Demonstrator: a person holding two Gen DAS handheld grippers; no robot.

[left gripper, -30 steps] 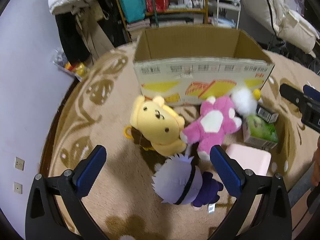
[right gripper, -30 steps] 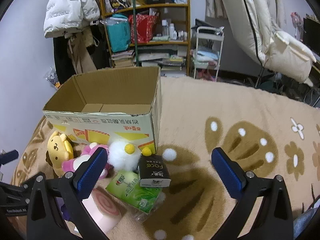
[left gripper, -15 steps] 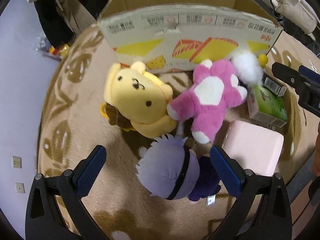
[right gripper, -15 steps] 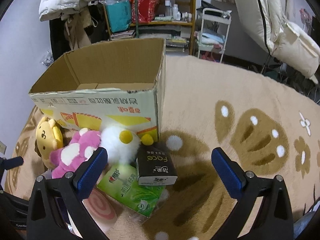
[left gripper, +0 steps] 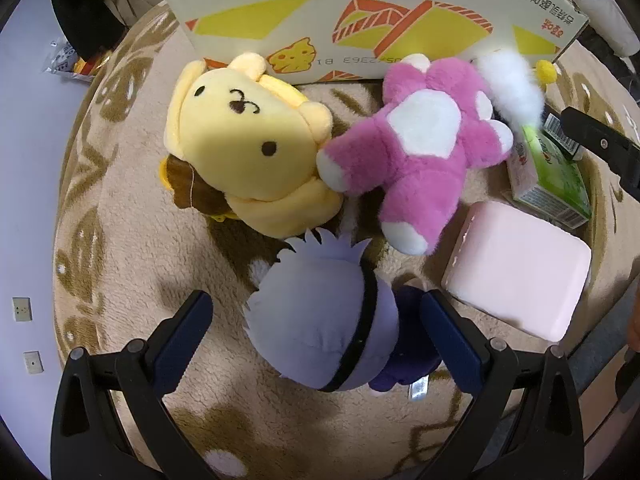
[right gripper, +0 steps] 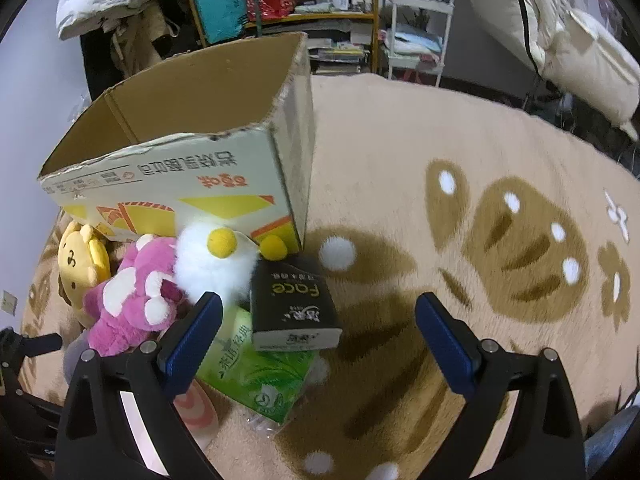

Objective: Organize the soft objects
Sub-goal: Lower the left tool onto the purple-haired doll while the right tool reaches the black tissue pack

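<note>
Left gripper (left gripper: 316,332) gaping astride lilac-haired plush doll (left gripper: 320,320) | right gripper (right gripper: 318,336) spread, empty | doll light, squashy: you should pinch its head.

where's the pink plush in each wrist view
Left wrist: pink plush sits right of centre, beside the yellow plush, below the cardboard box.
Right wrist: pink plush is at lower left, past the gripper's left finger.
Shared landmark: the cardboard box behind it.
</note>
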